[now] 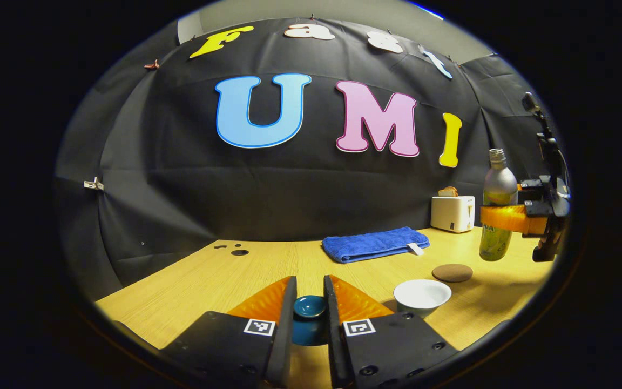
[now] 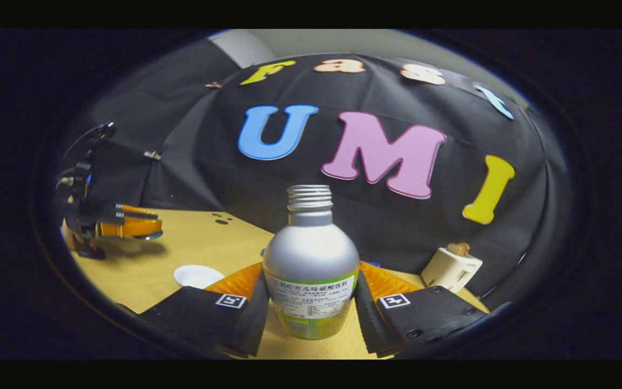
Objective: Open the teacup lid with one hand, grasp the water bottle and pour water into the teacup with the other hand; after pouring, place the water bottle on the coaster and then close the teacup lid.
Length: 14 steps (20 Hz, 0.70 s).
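Lid (image 1: 309, 308) gripped in left tongs (image 1: 310, 302) | bottle (image 2: 311, 265) gripped upright in right tongs (image 2: 311, 302) | carry over teacup (image 1: 422, 295), tilt slowly.

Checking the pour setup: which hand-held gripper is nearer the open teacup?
Left. The left hand-held gripper holds the teacup lid just beside the teacup; the right hand-held gripper holds the water bottle raised, farther off beyond the coaster.
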{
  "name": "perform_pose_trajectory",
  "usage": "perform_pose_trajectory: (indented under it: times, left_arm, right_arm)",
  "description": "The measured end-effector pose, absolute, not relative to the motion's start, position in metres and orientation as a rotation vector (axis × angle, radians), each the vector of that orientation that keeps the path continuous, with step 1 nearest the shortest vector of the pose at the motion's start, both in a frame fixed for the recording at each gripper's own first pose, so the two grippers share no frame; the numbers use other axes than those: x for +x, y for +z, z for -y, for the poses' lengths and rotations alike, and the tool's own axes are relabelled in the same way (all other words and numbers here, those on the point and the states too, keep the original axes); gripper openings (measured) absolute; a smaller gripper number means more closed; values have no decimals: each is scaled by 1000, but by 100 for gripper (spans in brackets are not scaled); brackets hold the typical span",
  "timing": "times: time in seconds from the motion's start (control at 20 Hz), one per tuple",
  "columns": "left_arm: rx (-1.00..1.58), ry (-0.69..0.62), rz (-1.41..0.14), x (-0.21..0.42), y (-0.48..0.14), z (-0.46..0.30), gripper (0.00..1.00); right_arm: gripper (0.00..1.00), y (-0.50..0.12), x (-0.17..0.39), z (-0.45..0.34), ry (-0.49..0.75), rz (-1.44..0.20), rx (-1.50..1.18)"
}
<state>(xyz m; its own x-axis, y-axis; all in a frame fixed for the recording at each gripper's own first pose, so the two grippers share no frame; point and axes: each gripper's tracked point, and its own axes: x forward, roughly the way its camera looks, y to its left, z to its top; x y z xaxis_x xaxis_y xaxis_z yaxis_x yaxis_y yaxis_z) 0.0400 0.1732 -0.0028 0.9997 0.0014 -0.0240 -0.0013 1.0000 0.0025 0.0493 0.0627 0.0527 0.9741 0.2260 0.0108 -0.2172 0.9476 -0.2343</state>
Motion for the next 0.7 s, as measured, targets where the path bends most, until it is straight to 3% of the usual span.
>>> perform_pose_trajectory:
  times: [0.2,0.7]
  left_arm:
    - [2,1,-24,40,-3,-173,32]
    - [3,-6,-23,40,-3,-172,32]
  right_arm:
    - [74,47,68,-52,262,-7,47]
    - [75,-2,123,-39,204,-65,54]
